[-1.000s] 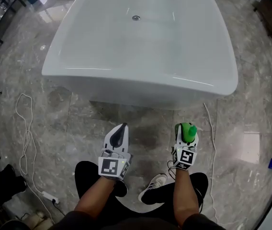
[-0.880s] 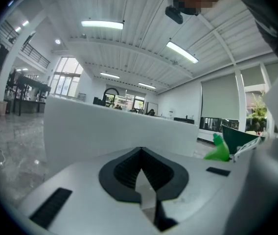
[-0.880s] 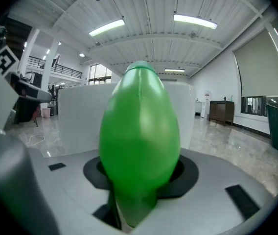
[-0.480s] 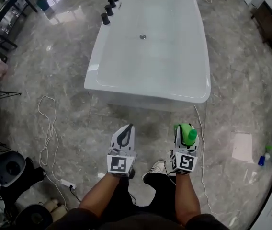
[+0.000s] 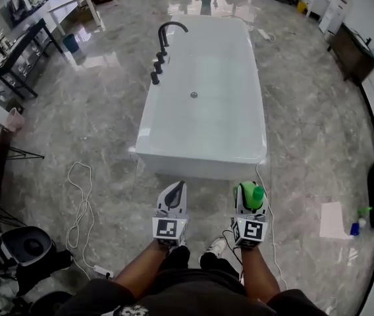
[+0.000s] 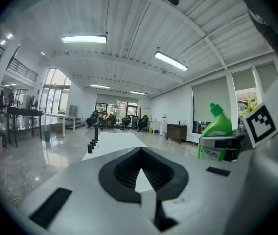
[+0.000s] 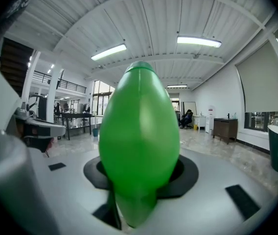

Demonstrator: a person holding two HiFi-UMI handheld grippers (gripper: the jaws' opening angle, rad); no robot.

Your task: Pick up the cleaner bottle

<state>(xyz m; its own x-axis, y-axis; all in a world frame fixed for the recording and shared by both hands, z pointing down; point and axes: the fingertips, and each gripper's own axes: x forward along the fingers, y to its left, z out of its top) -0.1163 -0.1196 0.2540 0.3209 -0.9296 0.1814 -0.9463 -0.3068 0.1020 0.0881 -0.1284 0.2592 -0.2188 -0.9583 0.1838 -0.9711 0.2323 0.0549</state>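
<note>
In the head view my right gripper (image 5: 250, 201) is shut on a green cleaner bottle (image 5: 250, 195), held upright high above the marble floor. The bottle's rounded green body (image 7: 139, 146) fills the middle of the right gripper view and hides the jaw tips. From the left gripper view I see the same bottle (image 6: 216, 130) at the right, with its angled cap up and the right gripper's jaws round its body. My left gripper (image 5: 172, 198) hangs level beside it, a hand's width to the left. Its jaws (image 6: 141, 150) meet with nothing between them.
A long white bathtub (image 5: 200, 157) with black taps (image 5: 164, 41) stands on the floor ahead. A white cable (image 5: 80, 193) loops at the left and another trails at the right. A second small bottle (image 5: 355, 224) stands at the right by a pale sheet (image 5: 335, 219). Tables stand far left.
Both grippers have risen a long way from the floor, the right one carrying the green bottle. The person has stood up, so the bathtub now looks smaller and farther off.
</note>
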